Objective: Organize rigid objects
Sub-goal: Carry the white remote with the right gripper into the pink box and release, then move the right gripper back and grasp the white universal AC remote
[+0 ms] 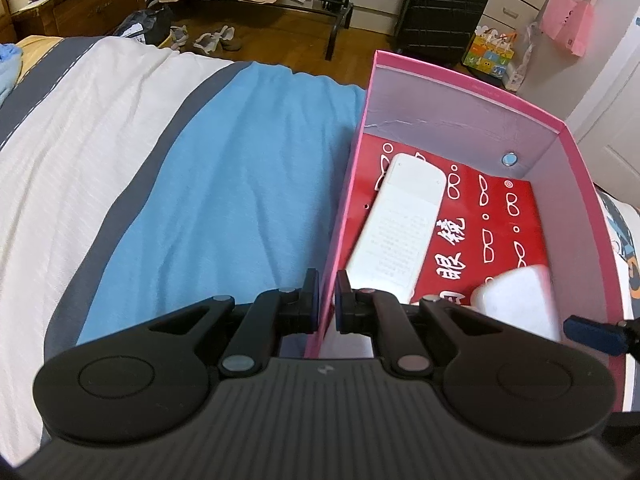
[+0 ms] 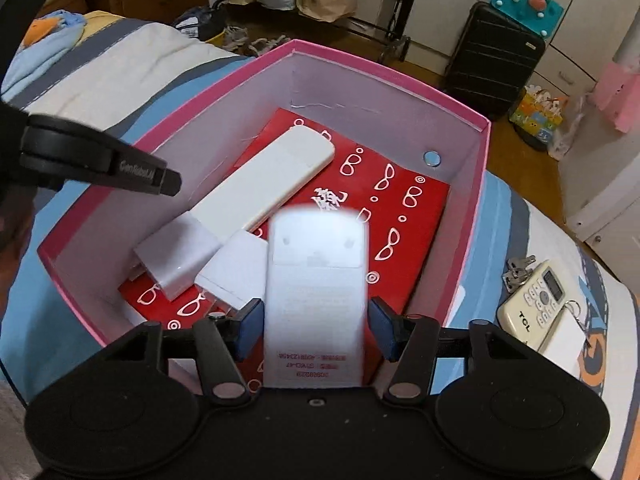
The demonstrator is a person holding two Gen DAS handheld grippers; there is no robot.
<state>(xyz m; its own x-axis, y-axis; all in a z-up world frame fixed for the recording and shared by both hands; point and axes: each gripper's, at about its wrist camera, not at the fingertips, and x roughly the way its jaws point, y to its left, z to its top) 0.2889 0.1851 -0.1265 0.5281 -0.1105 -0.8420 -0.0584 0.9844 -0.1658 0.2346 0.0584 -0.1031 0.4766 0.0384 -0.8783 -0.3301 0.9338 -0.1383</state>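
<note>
A pink box [image 1: 472, 90] stands on the bed, also in the right wrist view [image 2: 392, 80]. Inside lie a red booklet [image 1: 500, 216], a long white remote [image 1: 400, 224], face down, and white chargers [image 2: 176, 256]. My left gripper [image 1: 327, 300] is shut on the box's left wall. My right gripper [image 2: 316, 324] is over the box with its jaws apart; a blurred white remote [image 2: 316, 288], face down, sits between the pads with gaps on both sides. The same remote shows blurred in the left wrist view [image 1: 516, 300].
A cream TCL remote [image 2: 534, 310] and keys [image 2: 518, 270] lie on the bed right of the box. Blue and striped bedding [image 1: 200, 200] spreads left. A black suitcase [image 1: 440, 8], paper bags and shoes are on the floor beyond.
</note>
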